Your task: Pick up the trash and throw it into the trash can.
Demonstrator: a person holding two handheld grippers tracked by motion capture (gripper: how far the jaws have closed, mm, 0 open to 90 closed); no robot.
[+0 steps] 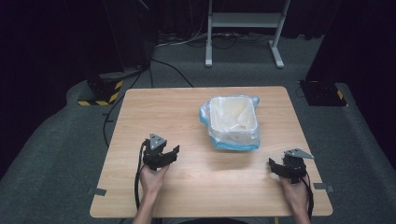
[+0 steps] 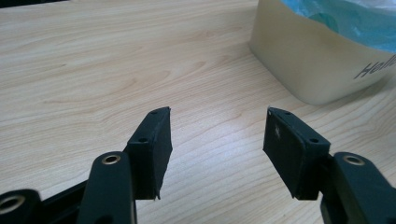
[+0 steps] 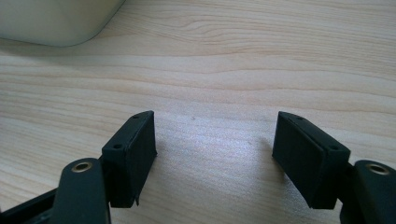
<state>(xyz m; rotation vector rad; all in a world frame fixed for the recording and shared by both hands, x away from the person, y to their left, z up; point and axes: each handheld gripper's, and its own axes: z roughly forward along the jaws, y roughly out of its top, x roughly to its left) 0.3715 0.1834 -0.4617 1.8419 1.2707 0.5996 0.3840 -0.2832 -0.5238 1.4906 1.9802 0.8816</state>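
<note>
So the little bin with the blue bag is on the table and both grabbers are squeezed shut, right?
Not quite. The bin with the blue bag is on the table, but both grippers are open: each gripper view shows jaws apart, left gripper and right gripper.

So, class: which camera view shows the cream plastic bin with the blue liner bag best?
The high view: the whole cream plastic bin and its open top. The left gripper view gives one side with lettering; the right gripper view, a bottom corner.

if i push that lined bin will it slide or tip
Probably slides: the bin is squat, looks empty and sits flat on the smooth wooden table. The thin bag liner draped over its rim looks floppy and would likely crumple if grabbed.
</note>
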